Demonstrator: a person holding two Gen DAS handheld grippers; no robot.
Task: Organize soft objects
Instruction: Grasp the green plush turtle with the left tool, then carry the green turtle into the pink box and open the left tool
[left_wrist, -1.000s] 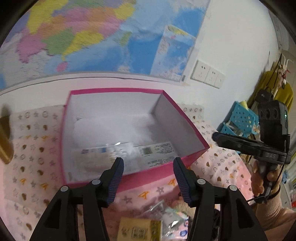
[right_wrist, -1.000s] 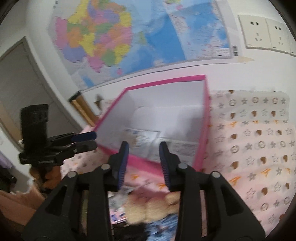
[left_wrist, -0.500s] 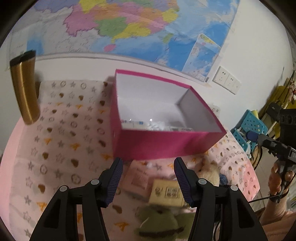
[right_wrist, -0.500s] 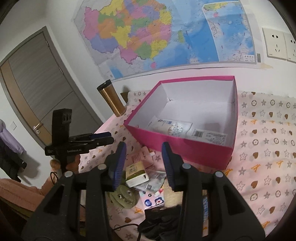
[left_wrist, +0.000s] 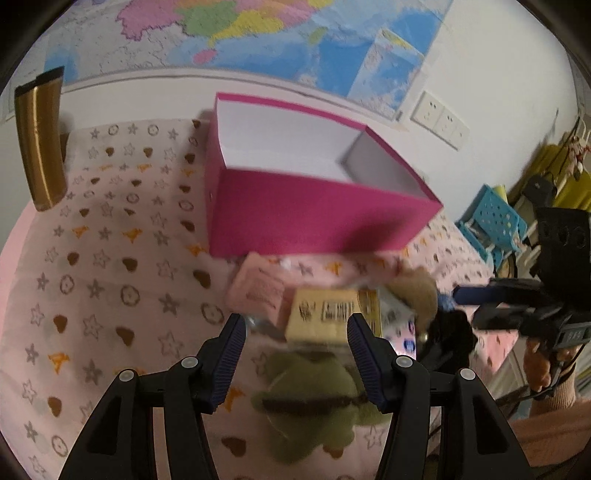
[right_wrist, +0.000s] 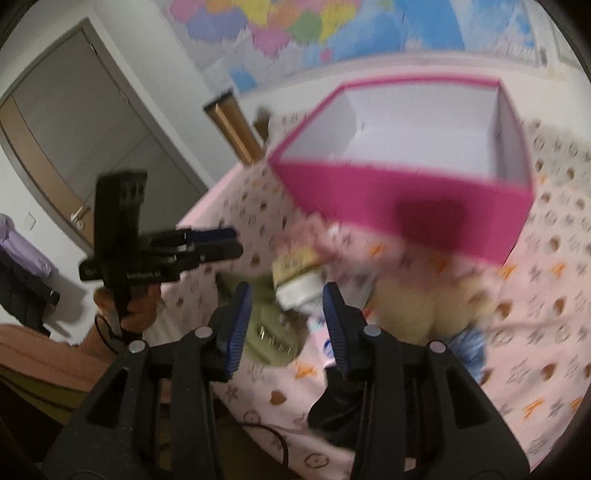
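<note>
left gripper (left_wrist: 295, 328): my jaws apart, nothing between the pads, hanging over the pile
right gripper (right_wrist: 288, 299): my jaws apart too, empty, above the same pile
green plush (left_wrist: 314, 402): lies on the patterned cloth (left_wrist: 110, 258), nearest me, under the left jaws
tan plush (right_wrist: 424, 306): right of the green one, blurred
yellow packet (left_wrist: 328, 317): in the pile, just in front of the box
pink box (left_wrist: 314, 218): open-topped, behind the pile
gold tumbler (left_wrist: 40, 144): far left, well apart

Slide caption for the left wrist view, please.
Open left gripper above a green plush toy and yellow packet, before the pink box.
</note>
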